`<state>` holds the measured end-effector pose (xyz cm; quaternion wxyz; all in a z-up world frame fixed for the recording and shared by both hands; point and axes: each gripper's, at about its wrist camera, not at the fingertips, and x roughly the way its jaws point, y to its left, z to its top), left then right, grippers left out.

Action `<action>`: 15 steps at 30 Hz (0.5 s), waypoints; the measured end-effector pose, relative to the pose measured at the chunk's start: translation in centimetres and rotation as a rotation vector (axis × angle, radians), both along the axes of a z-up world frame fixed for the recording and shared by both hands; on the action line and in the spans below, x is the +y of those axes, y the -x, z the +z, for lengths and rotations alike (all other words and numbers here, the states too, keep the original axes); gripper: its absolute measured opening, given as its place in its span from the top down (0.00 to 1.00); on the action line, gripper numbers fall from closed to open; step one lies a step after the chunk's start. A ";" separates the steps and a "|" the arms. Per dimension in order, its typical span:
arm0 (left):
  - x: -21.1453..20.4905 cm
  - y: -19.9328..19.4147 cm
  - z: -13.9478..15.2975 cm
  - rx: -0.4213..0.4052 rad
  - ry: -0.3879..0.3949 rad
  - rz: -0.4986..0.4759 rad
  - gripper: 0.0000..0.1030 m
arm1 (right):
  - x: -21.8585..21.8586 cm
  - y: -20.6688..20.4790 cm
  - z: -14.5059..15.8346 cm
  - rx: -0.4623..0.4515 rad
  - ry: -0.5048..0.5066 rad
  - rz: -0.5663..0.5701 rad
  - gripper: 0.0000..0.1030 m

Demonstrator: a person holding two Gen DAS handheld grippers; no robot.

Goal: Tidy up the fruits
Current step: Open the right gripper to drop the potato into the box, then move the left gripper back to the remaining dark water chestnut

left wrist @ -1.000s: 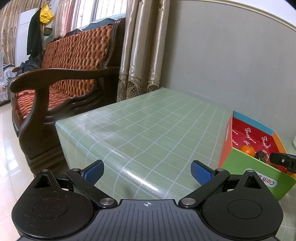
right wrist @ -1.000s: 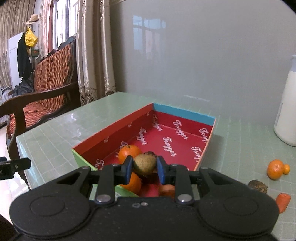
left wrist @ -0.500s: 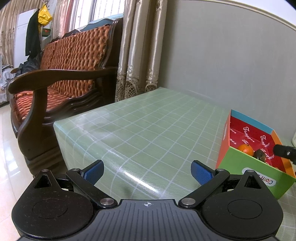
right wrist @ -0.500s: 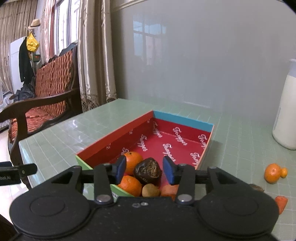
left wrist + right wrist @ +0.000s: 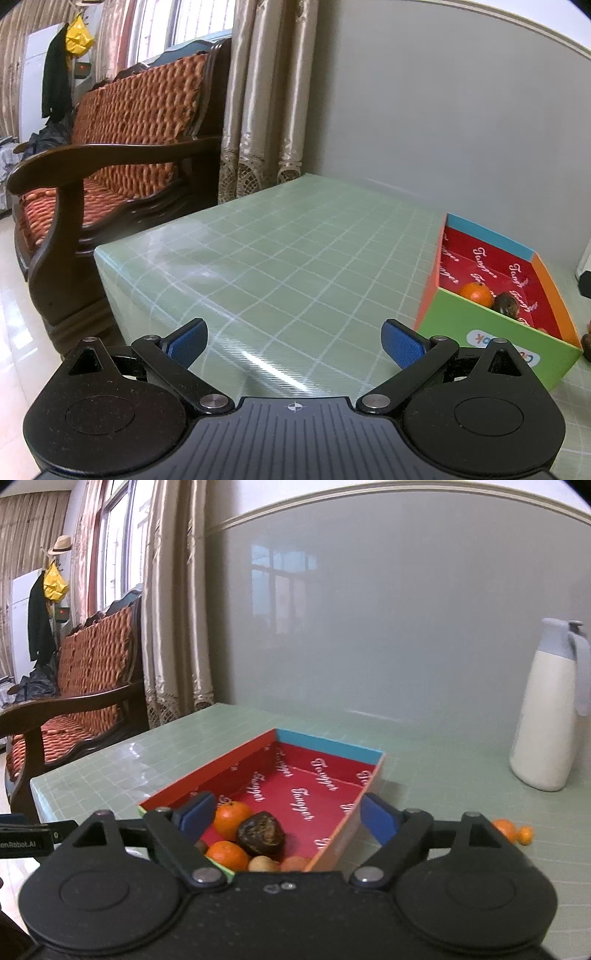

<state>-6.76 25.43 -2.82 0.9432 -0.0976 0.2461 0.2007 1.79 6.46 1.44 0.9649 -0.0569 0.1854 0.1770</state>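
right gripper (image 5: 287, 814) jaws just opened, empty, above box (image 5: 325, 744); lift clear, then go for mandarin (image 5: 508, 829); left gripper (image 5: 293, 341) spread, idle

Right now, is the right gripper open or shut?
Open. The right gripper has just been opening; its blue fingers stand wide apart over the red box, with nothing held between them.

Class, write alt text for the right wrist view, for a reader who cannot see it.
The right claw, open and empty after just opening, hovers over a red-lined cardboard box holding two tangerines, a dark wrinkled fruit and a small tan fruit. A white thermos jug and another tangerine are on the green checked table.
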 end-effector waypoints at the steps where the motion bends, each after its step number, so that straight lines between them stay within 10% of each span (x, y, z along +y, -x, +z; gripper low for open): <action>1: -0.2 0.0 0.0 0.000 -0.001 -0.004 0.03 | -0.5 0.2 0.0 -0.005 0.002 -0.010 0.15; 15: -4.1 -1.3 0.3 0.000 -0.032 -0.087 0.03 | -8.9 1.0 -1.1 -0.023 -0.039 -0.225 0.01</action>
